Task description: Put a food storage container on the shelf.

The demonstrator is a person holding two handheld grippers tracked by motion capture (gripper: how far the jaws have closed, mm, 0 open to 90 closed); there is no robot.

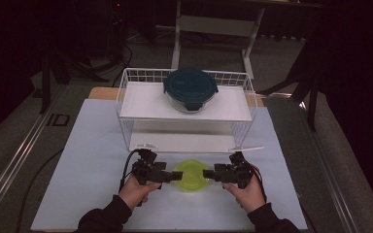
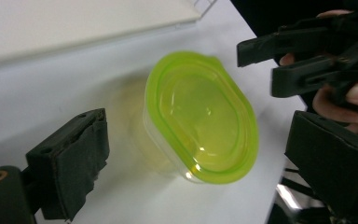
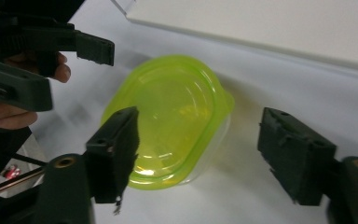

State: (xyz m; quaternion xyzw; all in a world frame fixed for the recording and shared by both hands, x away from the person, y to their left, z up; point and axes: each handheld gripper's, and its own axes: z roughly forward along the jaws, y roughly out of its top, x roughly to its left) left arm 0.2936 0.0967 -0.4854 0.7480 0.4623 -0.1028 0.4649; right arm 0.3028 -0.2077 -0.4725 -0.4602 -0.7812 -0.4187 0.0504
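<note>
The left gripper (image 1: 174,175) comes in from one side of the green-lidded tub (image 1: 191,176), jaws spread and gripping nothing. The tub sits on the white table (image 1: 92,160), before the wire rack (image 1: 126,102). The right gripper (image 1: 208,173) faces it likewise, jaws apart, ready for a two-sided lift. No writing is legible.

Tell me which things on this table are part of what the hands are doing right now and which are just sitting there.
In use:
yellow-green lidded container
left gripper, open
right gripper, open

Just sitting there:
white wire rack
dark-lidded glass container on its upper shelf
</note>
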